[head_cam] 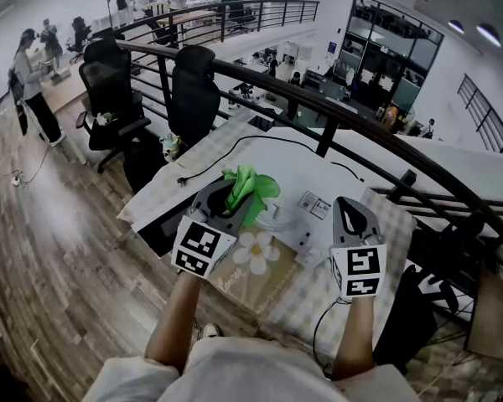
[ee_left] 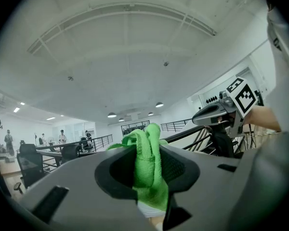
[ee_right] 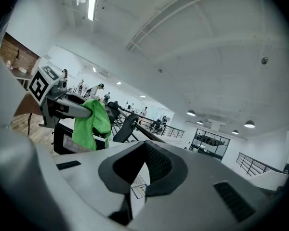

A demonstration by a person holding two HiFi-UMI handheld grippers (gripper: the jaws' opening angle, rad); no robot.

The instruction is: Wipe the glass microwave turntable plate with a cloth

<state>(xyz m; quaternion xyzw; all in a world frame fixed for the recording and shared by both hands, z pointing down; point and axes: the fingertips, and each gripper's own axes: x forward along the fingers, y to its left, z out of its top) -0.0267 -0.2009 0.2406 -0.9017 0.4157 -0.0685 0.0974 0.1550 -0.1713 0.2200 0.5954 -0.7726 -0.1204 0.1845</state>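
My left gripper (ee_left: 151, 174) pinches the green cloth (ee_left: 147, 153), right gripper (ee_right: 135, 179) pressed together, empty
I should grip firmly, lowering toward 12 o'clock

**Head view:** from above the person's shoulders, facing steeply down. The table (head_cam: 318, 170) is at centre, with the left gripper (head_cam: 228, 194) and right gripper (head_cam: 346, 203) below it.

**Left gripper view:** close behind its own jaws, tilted up toward the ceiling. The right gripper (ee_left: 198, 120) appears at right.

**Right gripper view:** likewise upturned. The left gripper (ee_right: 85, 109) appears at left.
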